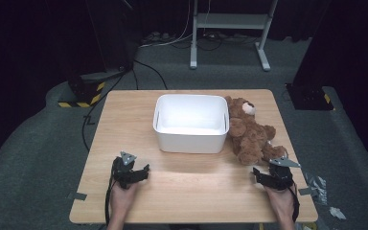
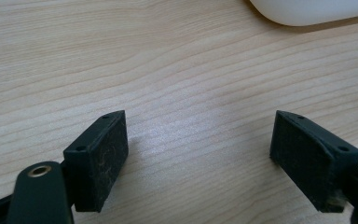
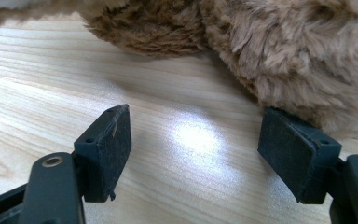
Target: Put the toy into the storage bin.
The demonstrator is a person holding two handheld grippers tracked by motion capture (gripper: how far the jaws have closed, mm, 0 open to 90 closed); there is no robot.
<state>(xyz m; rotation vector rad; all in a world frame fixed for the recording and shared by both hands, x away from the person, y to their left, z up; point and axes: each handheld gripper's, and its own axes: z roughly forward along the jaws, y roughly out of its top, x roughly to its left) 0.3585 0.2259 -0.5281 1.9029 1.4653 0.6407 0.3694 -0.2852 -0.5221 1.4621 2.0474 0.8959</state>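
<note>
teddy bear (image 3: 279,51) fur up close, jaws apart

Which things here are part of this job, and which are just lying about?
In the job:
- teddy bear, beside the right gripper
- white tub, next to the bear
- left gripper, open

Lying about:
- tape scraps on the floor
- cables
- metal stand

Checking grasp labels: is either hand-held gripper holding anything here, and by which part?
Nothing is held. The left hand-held gripper and right hand-held gripper both stand open over the table; the teddy bear lies ungripped.
</note>
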